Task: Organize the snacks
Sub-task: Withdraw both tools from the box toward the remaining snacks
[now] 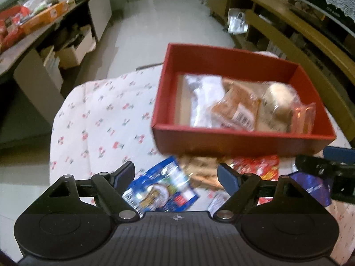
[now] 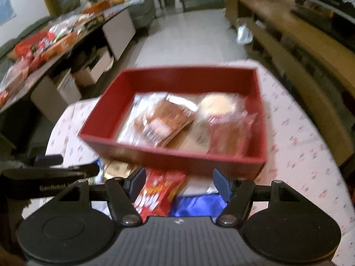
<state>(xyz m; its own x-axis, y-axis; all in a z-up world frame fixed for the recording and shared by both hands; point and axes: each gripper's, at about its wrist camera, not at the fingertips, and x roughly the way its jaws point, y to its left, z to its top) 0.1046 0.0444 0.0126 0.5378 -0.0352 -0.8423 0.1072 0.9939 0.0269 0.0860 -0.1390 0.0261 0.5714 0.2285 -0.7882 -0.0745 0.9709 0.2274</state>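
A red box (image 1: 244, 139) (image 2: 168, 157) stands on a round table with a cherry-print cloth (image 1: 106, 119) and holds several wrapped snacks, among them an orange pack (image 1: 237, 108) and a pale bun (image 1: 279, 97). My left gripper (image 1: 176, 173) is open above a blue snack bag (image 1: 162, 190). My right gripper (image 2: 178, 181) is open above a red snack bag (image 2: 159, 192) and a blue-purple bag (image 2: 197, 206). A golden-brown pack (image 1: 202, 173) lies between them by the box's near wall. Both frames are blurred.
A long side table (image 1: 33, 22) with snack boxes stands at the left, with cardboard boxes under it. Wooden shelving (image 1: 299, 35) runs along the right. Tiled floor lies beyond the table. The right gripper's body (image 1: 328, 173) shows in the left wrist view.
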